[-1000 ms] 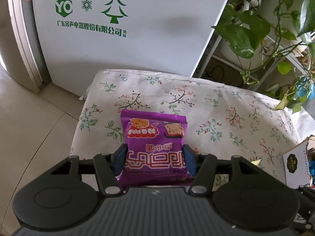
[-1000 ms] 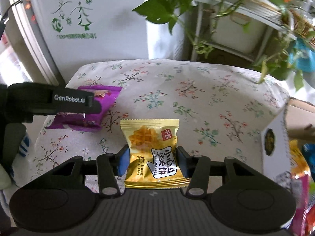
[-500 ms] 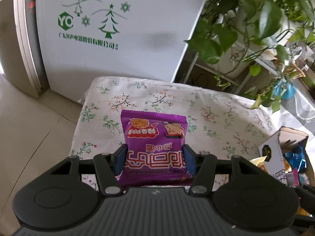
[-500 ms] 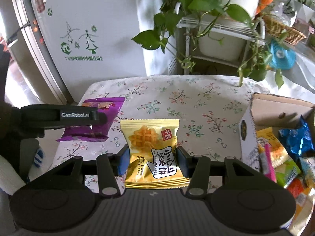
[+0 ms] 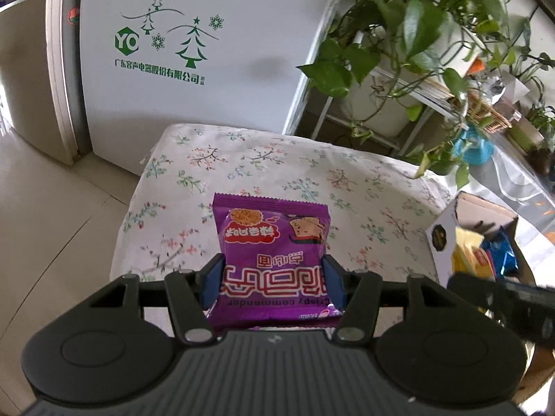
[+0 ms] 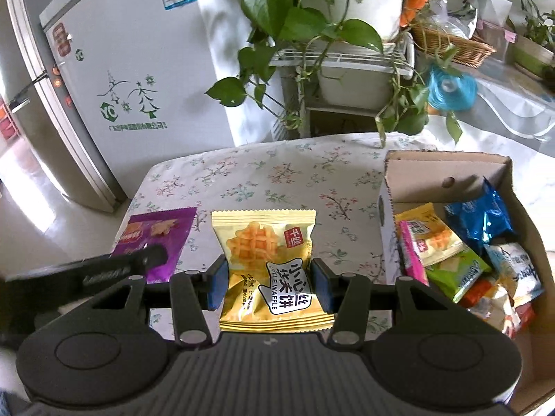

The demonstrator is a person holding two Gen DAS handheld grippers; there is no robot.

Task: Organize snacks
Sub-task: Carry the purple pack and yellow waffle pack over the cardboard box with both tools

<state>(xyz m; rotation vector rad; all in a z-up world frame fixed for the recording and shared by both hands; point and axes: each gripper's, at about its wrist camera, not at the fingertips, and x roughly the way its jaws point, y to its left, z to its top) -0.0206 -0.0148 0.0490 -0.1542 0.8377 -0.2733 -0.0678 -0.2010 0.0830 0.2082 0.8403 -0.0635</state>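
A purple snack packet [image 5: 272,253] is clamped between the blue pads of my left gripper [image 5: 273,282], held above the floral tablecloth [image 5: 312,173]. In the right wrist view my right gripper [image 6: 269,287] is shut on a yellow waffle packet [image 6: 267,263], also lifted off the cloth. The left gripper [image 6: 118,267] with its purple packet [image 6: 156,235] shows at the left of that view. An open cardboard box [image 6: 447,170] holding several snack packets stands at the right; the same box [image 5: 447,232] appears at the right edge of the left wrist view.
A white fridge [image 5: 208,52] with green tree prints stands behind the table. Potted plants [image 6: 312,10] on a white rack [image 6: 347,59] lie beyond the far edge, with a wicker basket [image 6: 451,43] further right. Tiled floor [image 5: 52,208] drops away on the left.
Both grippers have risen and shifted right with their packets still gripped. The snack box has come further into both views, and more of the plants and rack shows.
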